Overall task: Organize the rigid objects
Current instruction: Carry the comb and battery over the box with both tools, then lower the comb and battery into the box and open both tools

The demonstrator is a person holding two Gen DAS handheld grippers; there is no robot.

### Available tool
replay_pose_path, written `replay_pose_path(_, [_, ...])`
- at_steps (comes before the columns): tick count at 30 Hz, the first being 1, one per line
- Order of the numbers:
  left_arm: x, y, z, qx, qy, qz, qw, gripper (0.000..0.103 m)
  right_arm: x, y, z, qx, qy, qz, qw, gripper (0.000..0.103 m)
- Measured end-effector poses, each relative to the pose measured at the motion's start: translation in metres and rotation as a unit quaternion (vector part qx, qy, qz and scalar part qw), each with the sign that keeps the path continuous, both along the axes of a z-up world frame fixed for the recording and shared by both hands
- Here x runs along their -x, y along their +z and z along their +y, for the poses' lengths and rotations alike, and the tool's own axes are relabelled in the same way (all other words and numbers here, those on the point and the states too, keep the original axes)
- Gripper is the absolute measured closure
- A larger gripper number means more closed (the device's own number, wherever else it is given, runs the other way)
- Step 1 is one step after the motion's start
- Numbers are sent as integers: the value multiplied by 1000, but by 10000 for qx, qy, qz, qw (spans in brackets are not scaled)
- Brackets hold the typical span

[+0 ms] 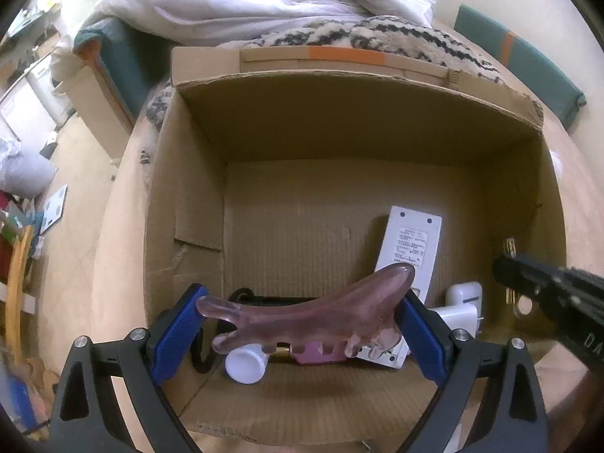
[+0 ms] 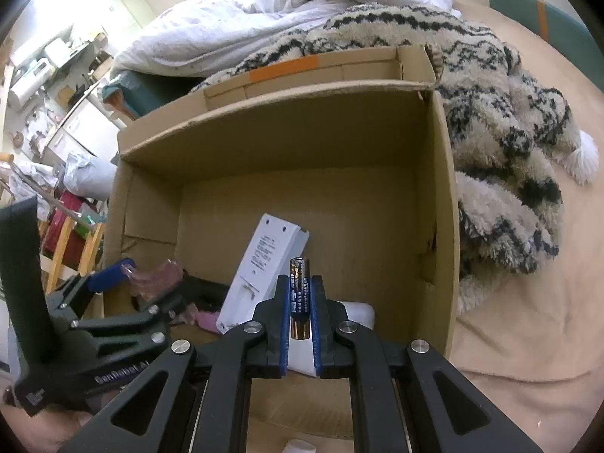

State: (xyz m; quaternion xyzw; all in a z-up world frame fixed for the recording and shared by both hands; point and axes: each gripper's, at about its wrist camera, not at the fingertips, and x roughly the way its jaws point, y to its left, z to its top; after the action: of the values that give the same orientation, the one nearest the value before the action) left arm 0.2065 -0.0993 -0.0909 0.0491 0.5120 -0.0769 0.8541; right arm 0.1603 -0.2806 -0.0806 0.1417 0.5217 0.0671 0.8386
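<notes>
you're at the drop step: left hand-held gripper (image 1: pixel 298 324) clamps the scraper (image 1: pixel 302 313), right hand-held gripper (image 2: pixel 301 298) clamps a battery (image 2: pixel 300 294), both over the box (image 1: pixel 339 124). next, lower and release.

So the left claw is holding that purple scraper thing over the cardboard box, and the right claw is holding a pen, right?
Not quite. The right gripper is clamped on a battery, not a pen; the right wrist view shows it standing upright between the blue pads. The rest holds: the left gripper holds the purple scraper over the cardboard box.
</notes>
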Motion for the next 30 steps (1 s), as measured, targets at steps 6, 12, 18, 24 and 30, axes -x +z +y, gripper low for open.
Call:
replay_pose_path(6, [-1,-3,-1,-15,0,30,10000,7,-2,-7,1,49,-14,137,9999,92])
replay_pose_path(12, [-1,-5,-1,-21,18,34,10000,7,-3,-9,1,61,-56,192,9998,92])
replay_pose_path(18, [0,-5,0,96,49,65,9999,5,-3,-11,0,17,-91,226,9997,92])
replay_pose_path(24, [4,7,7,422,210,-122,9988,0,0,3,-3,-178,-128,-103,9997,62])
replay_pose_path(30, [7,17,9,262,238,-335,9988,0,2,11,-6,-406,-182,-337,9984,20])
